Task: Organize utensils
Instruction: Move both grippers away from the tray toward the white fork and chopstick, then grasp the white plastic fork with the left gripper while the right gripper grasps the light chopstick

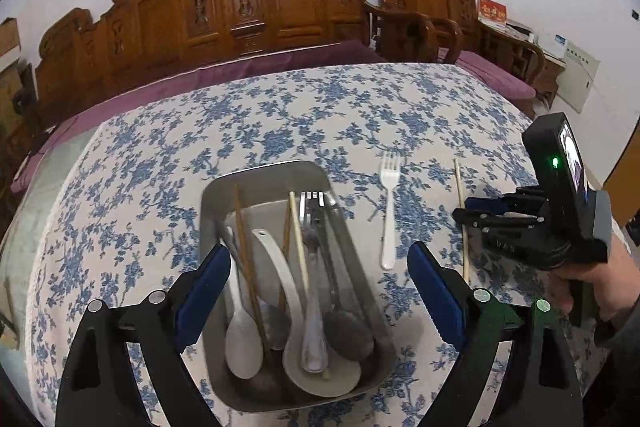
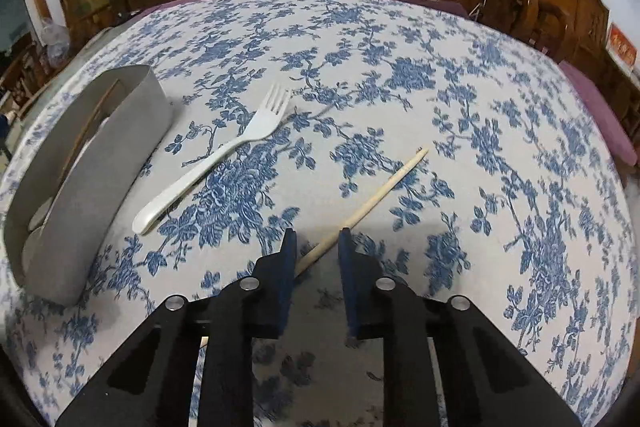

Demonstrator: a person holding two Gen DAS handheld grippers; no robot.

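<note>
My right gripper (image 2: 317, 247) brackets the loose chopstick (image 2: 376, 193), jaws narrowed but not pinching. My left gripper (image 1: 316, 283) gapes empty over the metal tray (image 1: 260, 179).

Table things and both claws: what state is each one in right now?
Tray: on the cloth, filled with spoons, chopsticks and a fork.
White fork: flat on the cloth, outside the tray.
Chopstick: flat on the cloth, its near end between the right claw's fingers, not visibly pinched.
Left claw: wide open over the tray, empty.
Right claw: narrowed around the chopstick, gap showing.
</note>
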